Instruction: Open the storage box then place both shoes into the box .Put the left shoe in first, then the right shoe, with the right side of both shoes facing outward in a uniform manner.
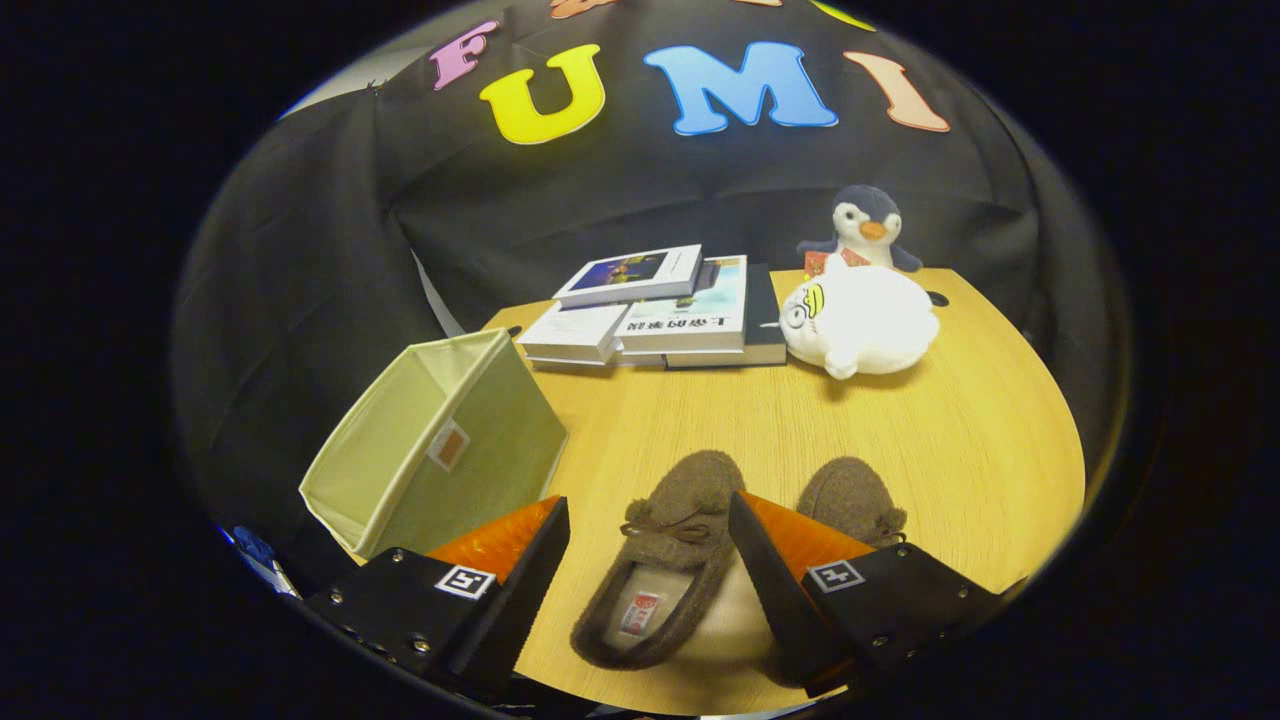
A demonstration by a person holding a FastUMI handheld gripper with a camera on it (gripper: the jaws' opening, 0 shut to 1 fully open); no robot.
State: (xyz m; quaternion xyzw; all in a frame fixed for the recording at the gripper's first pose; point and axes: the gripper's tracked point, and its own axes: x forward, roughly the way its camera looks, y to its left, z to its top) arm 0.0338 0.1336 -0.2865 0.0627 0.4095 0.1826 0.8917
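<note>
**Slippers ahead, box open at my left**

The left slipper (665, 560) lies between my fingers, its long axis running away from me, toe pointing toward the books (655, 310). The right slipper (850, 500) sits parallel, partly behind my right finger. My gripper (648, 525) is spread wide, holding nothing. The green fabric storage box (440, 450) stands open beyond my left finger on the wooden table (950, 430). Farther off sit a white plush (860, 320) and a penguin (865, 230).

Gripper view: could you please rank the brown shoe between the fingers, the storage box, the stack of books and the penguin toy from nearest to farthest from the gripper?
The gripper is open.
1. Brown shoe, lying between the fingers.
2. Storage box, just ahead, on the left-hand side.
3. Stack of books, beyond the fingers, mid-table.
4. Penguin toy, at the table's far edge, behind the white plush.
</note>
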